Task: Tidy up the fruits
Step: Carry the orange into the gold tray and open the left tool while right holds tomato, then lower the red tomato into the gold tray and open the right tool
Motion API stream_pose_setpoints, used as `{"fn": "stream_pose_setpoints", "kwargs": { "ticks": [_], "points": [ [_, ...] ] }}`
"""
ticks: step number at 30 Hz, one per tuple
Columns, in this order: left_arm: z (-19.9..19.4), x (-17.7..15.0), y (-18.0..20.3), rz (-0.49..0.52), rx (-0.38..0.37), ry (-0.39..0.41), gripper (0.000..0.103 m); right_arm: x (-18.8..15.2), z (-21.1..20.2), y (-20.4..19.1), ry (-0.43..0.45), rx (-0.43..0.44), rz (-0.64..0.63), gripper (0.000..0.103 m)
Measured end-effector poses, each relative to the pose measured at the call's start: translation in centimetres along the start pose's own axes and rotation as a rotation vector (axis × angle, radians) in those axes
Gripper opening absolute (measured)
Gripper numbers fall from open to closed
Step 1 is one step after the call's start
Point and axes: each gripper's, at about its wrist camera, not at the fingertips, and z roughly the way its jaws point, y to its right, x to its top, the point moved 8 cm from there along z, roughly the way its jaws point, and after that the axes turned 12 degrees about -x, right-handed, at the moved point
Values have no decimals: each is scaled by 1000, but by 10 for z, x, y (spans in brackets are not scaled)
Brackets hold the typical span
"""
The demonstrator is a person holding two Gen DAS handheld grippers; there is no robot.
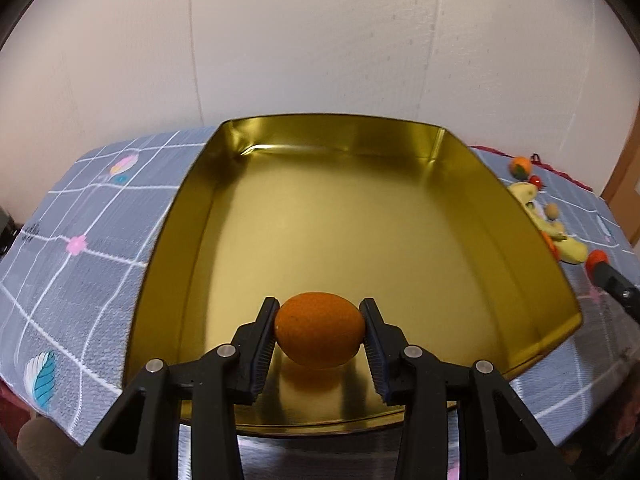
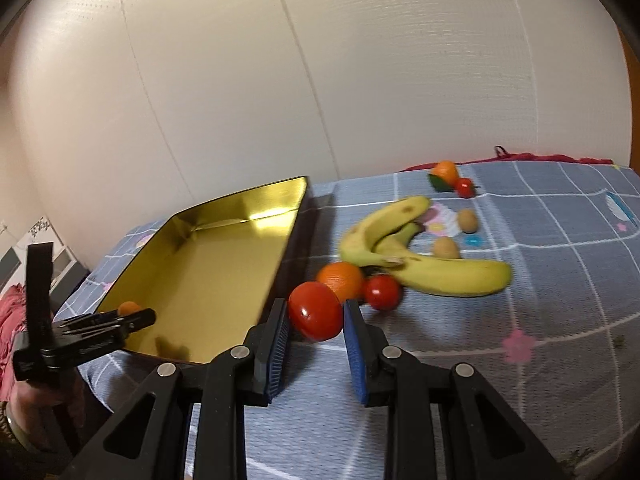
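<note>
My left gripper (image 1: 320, 332) is shut on an oval orange fruit (image 1: 319, 330), held just above the floor of the gold metal tray (image 1: 172, 240) near its front edge. In the right wrist view this gripper (image 2: 136, 315) shows side-on over the tray (image 2: 280, 256) with the orange fruit (image 2: 128, 307) at its tips. My right gripper (image 2: 316, 314) is shut on a red tomato (image 2: 316, 311), to the right of the tray's wall over the cloth. From the left wrist view it (image 1: 600, 268) appears at the right edge with the tomato (image 1: 597, 258).
On the grey checked cloth (image 2: 540, 280) right of the tray lie two bananas (image 2: 400, 252), an orange (image 2: 340, 278), a small tomato (image 2: 382, 292), two small brown fruits (image 2: 467, 220), and farther back an orange with a leaf (image 2: 445, 172) and a small red fruit (image 2: 464, 186). A white wall stands behind.
</note>
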Motion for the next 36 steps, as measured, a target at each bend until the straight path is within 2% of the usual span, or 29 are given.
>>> {"fn": "stream_pose_setpoints", "kwargs": {
  "ticks": [5,17,24,36],
  "points": [
    [-1,-2,-13,1,29,7,42,4,0,-23,-8,28,-40,28],
    [-7,2,-15,9,28,33,42,4,15,-79,-46,53,-173,28],
    [-21,-1,-14,-19,34,62,61,-3,33,-94,-101,42,-219,28],
    [-33,1,-7,-13,62,79,72,-9,51,-99,-134,-15,-274,28]
  ]
}}
